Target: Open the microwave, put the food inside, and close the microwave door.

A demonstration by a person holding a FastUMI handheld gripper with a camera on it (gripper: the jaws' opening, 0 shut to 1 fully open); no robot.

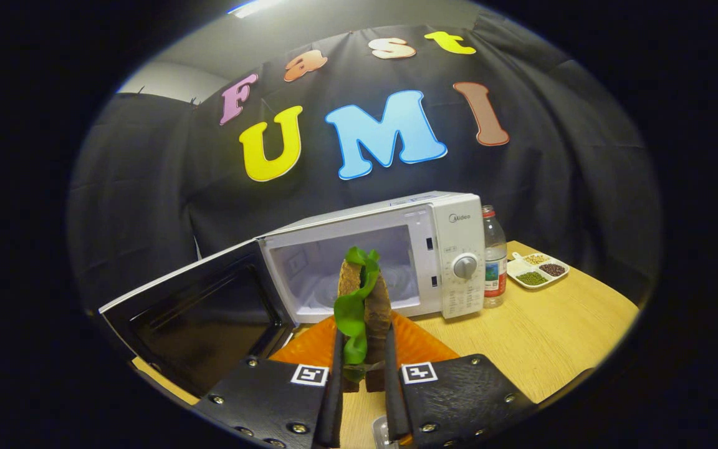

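Note:
My gripper (364,349) is shut on a sandwich (365,299), two brown bread slices with green lettuce sticking out, held upright between both fingers. It hangs above an orange plate (421,343) on the wooden table. Beyond it stands the white microwave (459,249) with its door (203,312) swung wide open to the left. The white cavity (309,268) and its glass turntable show behind the sandwich.
A plastic water bottle (494,259) stands just right of the microwave. Further right lies a white divided tray (536,269) with beans and seeds. Bare wooden table (552,337) spreads to the right of my fingers.

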